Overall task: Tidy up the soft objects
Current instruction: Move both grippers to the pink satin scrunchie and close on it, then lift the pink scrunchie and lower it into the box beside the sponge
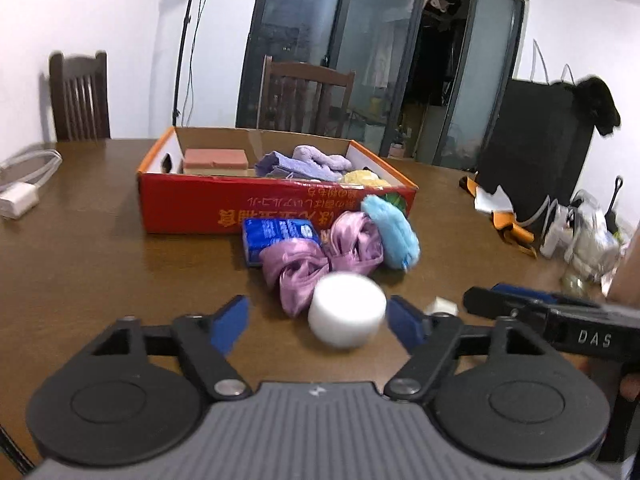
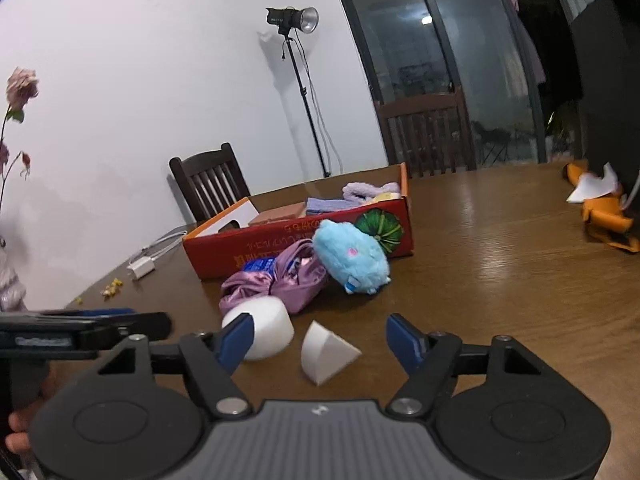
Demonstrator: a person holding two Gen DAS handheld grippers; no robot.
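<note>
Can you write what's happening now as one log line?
left tongs: open, around foam cylinder | right tongs: open, around foam wedge | box: part filled

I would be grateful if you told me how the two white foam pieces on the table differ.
The foam cylinder is round with a flat top; the foam wedge has flat faces meeting at sharp edges. The cylinder looks bulkier than the wedge. The cylinder lies against the purple cloth between the left gripper's open jaws; the wedge lies apart from the cloth, between the right gripper's open jaws. Both are plain white and rest on the table, outside the box.
</note>
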